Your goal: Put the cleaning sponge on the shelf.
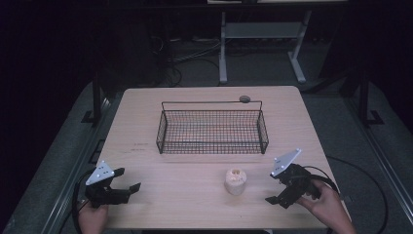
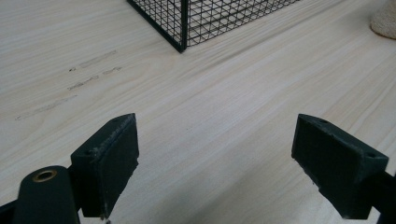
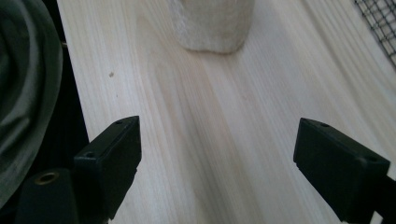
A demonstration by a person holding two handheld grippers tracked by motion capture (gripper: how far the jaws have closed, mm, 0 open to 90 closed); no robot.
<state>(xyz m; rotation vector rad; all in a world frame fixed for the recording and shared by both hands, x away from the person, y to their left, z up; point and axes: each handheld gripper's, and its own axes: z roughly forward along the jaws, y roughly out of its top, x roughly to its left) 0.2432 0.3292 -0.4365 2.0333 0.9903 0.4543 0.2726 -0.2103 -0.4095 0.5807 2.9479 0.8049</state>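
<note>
Left gripper (image 1: 127,186), held in the person's left hand (image 1: 92,214) at the near left corner of the wooden table (image 1: 146,122), has its jaws spread wide with nothing between them; its own view looks over bare wood toward a corner of the wire basket (image 2: 182,28). Right gripper (image 1: 278,191), held in the right hand (image 1: 326,204) at the near right, likewise stands with jaws wide apart and empty. Between the two grippers, nearer the right one and touching neither, a small cream-coloured lumpy object (image 1: 235,181) stands on the table, just in front of the black basket at centre. A small grey disc (image 1: 244,99) lies by the basket's far rim.
</note>
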